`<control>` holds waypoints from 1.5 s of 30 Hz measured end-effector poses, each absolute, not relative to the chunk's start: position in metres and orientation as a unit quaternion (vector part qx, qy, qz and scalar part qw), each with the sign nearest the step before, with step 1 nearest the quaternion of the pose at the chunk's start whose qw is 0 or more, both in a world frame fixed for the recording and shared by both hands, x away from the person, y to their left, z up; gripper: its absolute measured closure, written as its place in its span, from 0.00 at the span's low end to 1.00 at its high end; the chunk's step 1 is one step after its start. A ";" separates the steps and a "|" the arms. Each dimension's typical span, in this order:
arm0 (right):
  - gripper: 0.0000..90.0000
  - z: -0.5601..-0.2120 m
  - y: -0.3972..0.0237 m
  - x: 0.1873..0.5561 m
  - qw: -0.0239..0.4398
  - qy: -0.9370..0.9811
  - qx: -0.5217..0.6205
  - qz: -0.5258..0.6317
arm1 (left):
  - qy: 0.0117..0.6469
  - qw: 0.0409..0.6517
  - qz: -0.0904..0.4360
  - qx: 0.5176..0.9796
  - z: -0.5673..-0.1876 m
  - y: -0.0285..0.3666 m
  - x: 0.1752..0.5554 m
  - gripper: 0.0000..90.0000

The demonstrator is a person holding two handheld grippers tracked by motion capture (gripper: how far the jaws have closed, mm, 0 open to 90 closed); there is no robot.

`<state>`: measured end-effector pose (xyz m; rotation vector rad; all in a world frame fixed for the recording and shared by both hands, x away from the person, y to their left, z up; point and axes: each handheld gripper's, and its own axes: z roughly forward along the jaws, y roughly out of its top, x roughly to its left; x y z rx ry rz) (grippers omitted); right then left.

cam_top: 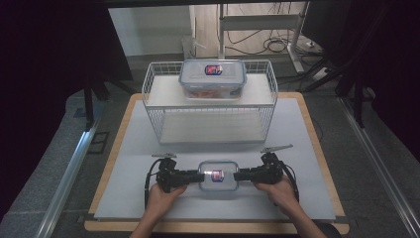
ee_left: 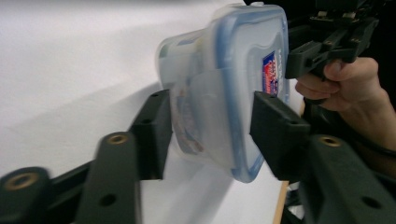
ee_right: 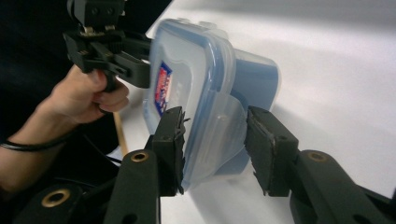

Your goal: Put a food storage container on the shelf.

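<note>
Left gripper (cam_top: 194, 175) straddles the small container's (cam_top: 218, 177) left end at the table's (cam_top: 307, 148) near edge, jaws loose, not pinching imo. Right gripper (cam_top: 241, 174) mirrors it, top pad touching the lid; can't tell if it's clamped. Squeeze evenly w/ both before lifting. Hands low, facing inward.

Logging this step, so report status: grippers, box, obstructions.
Left gripper and right gripper straddle the small box ends, jaws around its side flaps. Box on the mat. Wire basket beyond, apart.
</note>
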<state>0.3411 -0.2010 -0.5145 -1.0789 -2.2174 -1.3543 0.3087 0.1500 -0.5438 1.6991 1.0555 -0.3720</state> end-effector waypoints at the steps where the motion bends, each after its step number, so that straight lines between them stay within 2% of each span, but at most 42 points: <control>1: 0.64 -0.514 -0.201 0.341 0.163 -0.778 -0.378 -0.475 | 0.442 0.531 -0.164 0.704 -0.546 0.151 0.309 0.53; 2: 0.64 -0.515 -0.201 0.342 0.165 -0.777 -0.380 -0.475 | 0.441 0.533 -0.170 0.702 -0.546 0.151 0.310 0.54; 3: 0.64 -0.516 -0.202 0.342 0.169 -0.775 -0.382 -0.475 | 0.437 0.534 -0.168 0.704 -0.544 0.150 0.309 0.61; 10: 0.65 -0.516 -0.202 0.342 0.168 -0.773 -0.384 -0.475 | 0.445 0.532 -0.179 0.697 -0.543 0.151 0.309 0.63; 17: 0.65 -0.512 -0.202 0.341 0.158 -0.768 -0.391 -0.483 | 0.449 0.541 -0.162 0.692 -0.535 0.150 0.310 0.64; 21: 0.65 -0.500 -0.201 0.341 0.146 -0.763 -0.385 -0.498 | 0.441 0.546 -0.145 0.697 -0.517 0.151 0.311 0.64; 36: 0.66 -0.426 -0.194 0.357 0.110 -0.750 -0.354 -0.547 | 0.412 0.559 -0.086 0.715 -0.433 0.159 0.327 0.63; 45: 0.65 -0.376 -0.189 0.379 0.092 -0.745 -0.346 -0.563 | 0.400 0.568 -0.063 0.717 -0.376 0.164 0.353 0.63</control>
